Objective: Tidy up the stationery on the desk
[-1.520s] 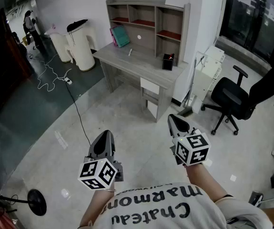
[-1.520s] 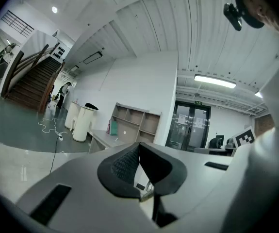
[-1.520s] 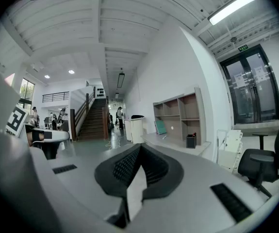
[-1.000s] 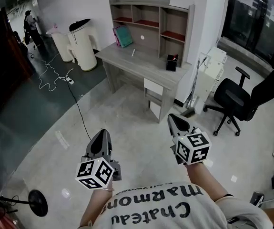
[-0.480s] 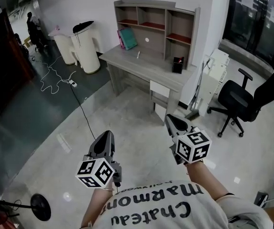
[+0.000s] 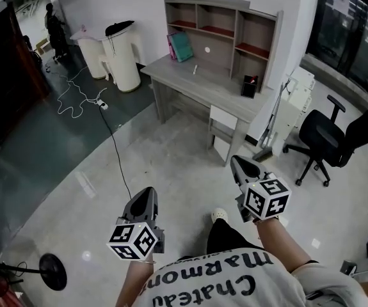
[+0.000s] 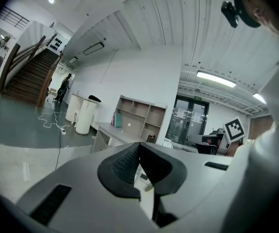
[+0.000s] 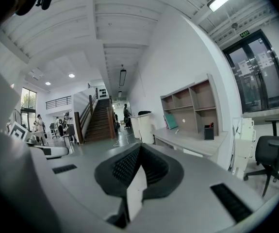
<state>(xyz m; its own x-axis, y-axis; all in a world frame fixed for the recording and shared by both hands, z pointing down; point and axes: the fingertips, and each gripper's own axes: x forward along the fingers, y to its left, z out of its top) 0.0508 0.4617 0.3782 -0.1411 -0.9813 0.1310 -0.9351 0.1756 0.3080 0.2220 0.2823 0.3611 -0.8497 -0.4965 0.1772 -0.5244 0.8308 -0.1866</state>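
While both grippers hang empty over the floor [image 6: 75, 158], one desk [image 6: 219, 88] with its stationery stands well ahead of them.

One grey desk carries one open-shelved hutch [image 6: 222, 27] along its back edge. One black office chair [image 6: 328, 136] sits to its right, and two pale round bins [image 6: 125, 59] stand side by side to its left. Two grippers are held low and well apart from the desk. The left gripper [image 6: 146, 194] has its jaws closed tip to tip with nothing between them, and the right gripper [image 6: 239, 164] has its jaws pressed together in the same way, also empty. Three stationery things rest on the desk: one teal book [image 6: 184, 45] leaning against the hutch at the left end, one black pen holder [image 6: 249, 86] near the right end, and one small pale pen [image 6: 194, 69] lying on the top between them.
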